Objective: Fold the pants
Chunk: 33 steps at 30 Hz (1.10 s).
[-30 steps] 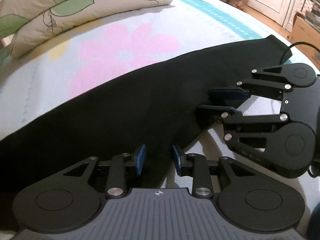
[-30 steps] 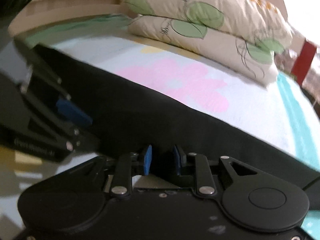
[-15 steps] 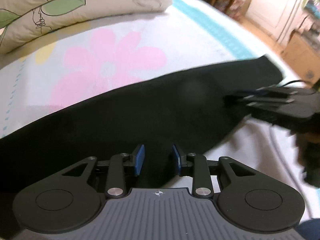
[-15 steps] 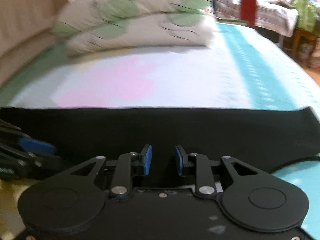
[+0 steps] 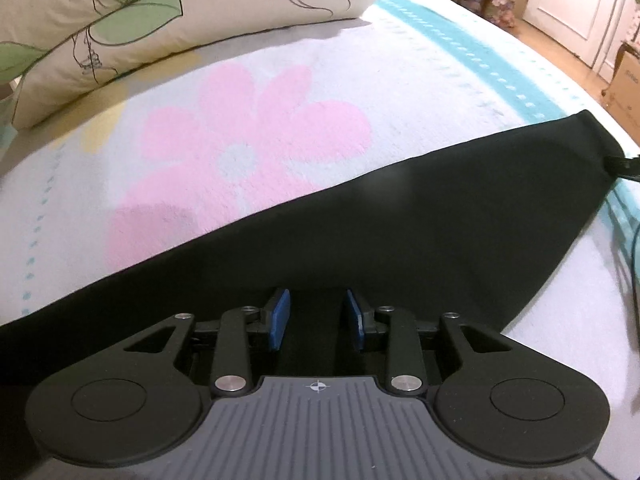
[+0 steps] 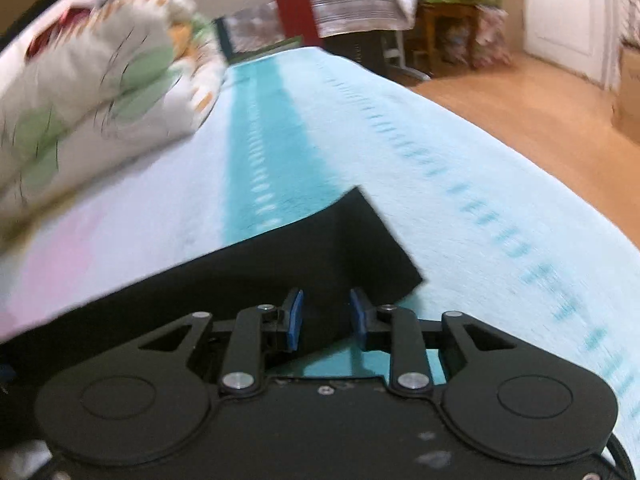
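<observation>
Black fabric fills the lower half of the left wrist view: the pants (image 5: 400, 232) lie flat as a long band across the bed (image 5: 440, 80), running from the lower left up to a squared end at the right. The left hand-held gripper (image 5: 316, 320) tilts steeply down over the near edge of that band, its blue pads (image 5: 279, 318) parted with a clear gap; cloth lies beneath and between them, but neither pad presses on it. Past the pants, the sheet shows a large pink flower (image 5: 248, 136), and a leaf-printed pillow (image 5: 160, 20) sits at the far left.

The right wrist view is blurred. The right hand-held gripper (image 6: 325, 318) also points downward, poised over the end of the pants (image 6: 312, 256), where a corner juts toward the turquoise stripe (image 6: 264, 160). Its jaws stand partly apart, nothing pinched; the fabric's lower edge passes between the pads (image 6: 295, 320). The cloth looks smooth and unwrinkled here. The pillow (image 6: 88, 92) lies to the left, wooden floor (image 6: 540, 112) beyond the bed (image 6: 500, 220).
</observation>
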Each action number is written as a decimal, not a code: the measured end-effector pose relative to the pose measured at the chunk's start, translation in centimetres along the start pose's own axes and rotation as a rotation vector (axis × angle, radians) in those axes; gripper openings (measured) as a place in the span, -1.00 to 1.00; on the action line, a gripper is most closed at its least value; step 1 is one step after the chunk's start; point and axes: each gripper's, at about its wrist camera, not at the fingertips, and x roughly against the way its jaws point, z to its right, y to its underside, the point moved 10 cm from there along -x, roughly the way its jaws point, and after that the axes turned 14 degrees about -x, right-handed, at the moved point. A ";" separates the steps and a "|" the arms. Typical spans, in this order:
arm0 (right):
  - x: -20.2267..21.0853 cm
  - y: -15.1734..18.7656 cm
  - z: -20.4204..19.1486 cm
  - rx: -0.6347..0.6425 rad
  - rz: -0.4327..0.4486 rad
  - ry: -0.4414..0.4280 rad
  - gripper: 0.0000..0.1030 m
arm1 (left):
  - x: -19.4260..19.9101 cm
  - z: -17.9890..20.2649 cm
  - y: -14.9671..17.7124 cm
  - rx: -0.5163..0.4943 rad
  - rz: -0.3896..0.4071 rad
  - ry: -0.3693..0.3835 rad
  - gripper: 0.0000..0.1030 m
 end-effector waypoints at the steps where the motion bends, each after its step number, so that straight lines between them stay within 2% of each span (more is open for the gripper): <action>1: 0.4 0.1 0.5 -0.031 -0.013 -0.020 -0.36 | 0.4 0.5 -0.4 -0.012 0.015 0.009 -0.39; 5: 1.1 0.6 2.8 -0.126 -0.073 -0.039 -0.23 | 1.1 2.9 -1.9 -0.073 0.057 0.056 -0.39; 8: 0.4 0.8 3.2 -0.201 -0.102 -0.074 -0.16 | -0.3 3.7 -2.3 -0.107 0.029 0.038 -0.39; 10: 0.0 0.6 3.2 -0.219 -0.105 -0.099 -0.10 | -1.7 3.4 -2.0 -0.097 -0.010 0.017 -0.38; 14: -1.3 -0.4 2.8 -0.246 -0.096 -0.146 -0.02 | -2.2 2.4 -2.8 -0.039 -0.007 0.027 -0.38; 21: -3.4 -2.1 1.9 -0.282 -0.077 -0.192 0.03 | -2.7 2.1 -3.5 -0.039 -0.007 0.004 -0.37; 23: -3.7 -2.3 1.6 -0.266 -0.072 -0.187 -0.11 | -2.7 2.2 -3.7 -0.039 -0.010 0.000 -0.38; 24: -3.8 -2.3 1.4 -0.240 -0.070 -0.177 -0.76 | -2.5 2.2 -3.7 -0.035 -0.013 0.000 -0.39; 25: -4.0 -2.1 1.2 -0.220 -0.092 -0.174 -0.85 | -2.3 2.3 -3.9 -0.030 -0.013 0.007 -0.41; 28: -3.6 -2.0 0.8 -0.200 -0.080 -0.170 -0.85 | -1.0 3.3 -4.8 -0.007 0.013 0.062 -0.41; 33: -2.3 -2.9 -0.3 -0.173 -0.039 -0.194 -0.85 | -0.2 6.3 -7.2 -0.064 0.063 0.121 -0.41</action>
